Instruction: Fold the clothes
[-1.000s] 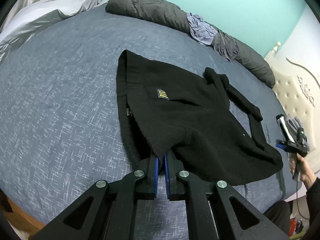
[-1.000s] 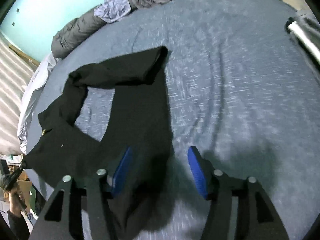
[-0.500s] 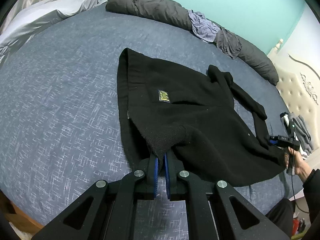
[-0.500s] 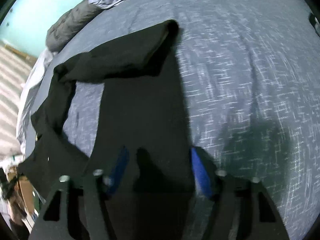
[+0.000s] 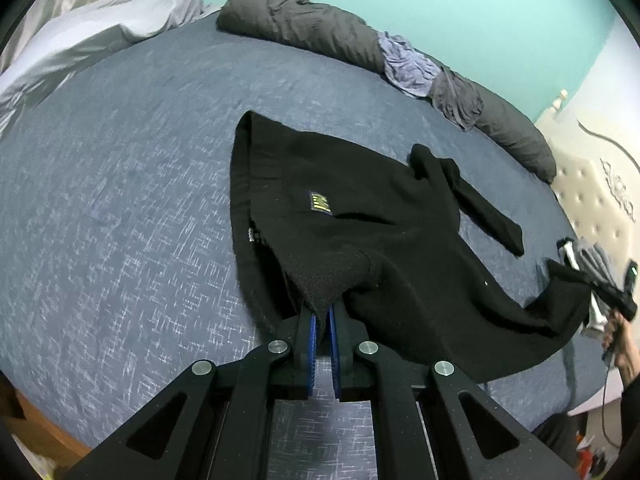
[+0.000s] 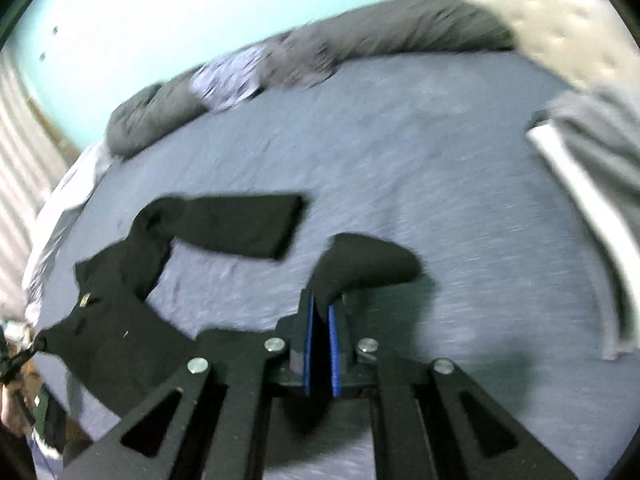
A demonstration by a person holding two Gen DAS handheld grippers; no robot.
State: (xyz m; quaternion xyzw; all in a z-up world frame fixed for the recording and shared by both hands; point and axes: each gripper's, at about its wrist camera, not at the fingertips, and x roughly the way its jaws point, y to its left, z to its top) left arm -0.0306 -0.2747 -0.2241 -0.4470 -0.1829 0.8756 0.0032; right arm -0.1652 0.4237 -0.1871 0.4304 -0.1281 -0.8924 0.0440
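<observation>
Now a black sweater [image 5: 360,216] is spread on the blue bed [image 5: 120,200] ahead of both tongs. Its near edge is pinched by the left tongs [image 5: 322,316]. The right tongs [image 6: 321,312], whose jaws have just been closing, are clamped on a bunched black fold.

Black sweater [image 5: 360,216] spread on the bed, two edges lifted, one sleeve flat.
</observation>
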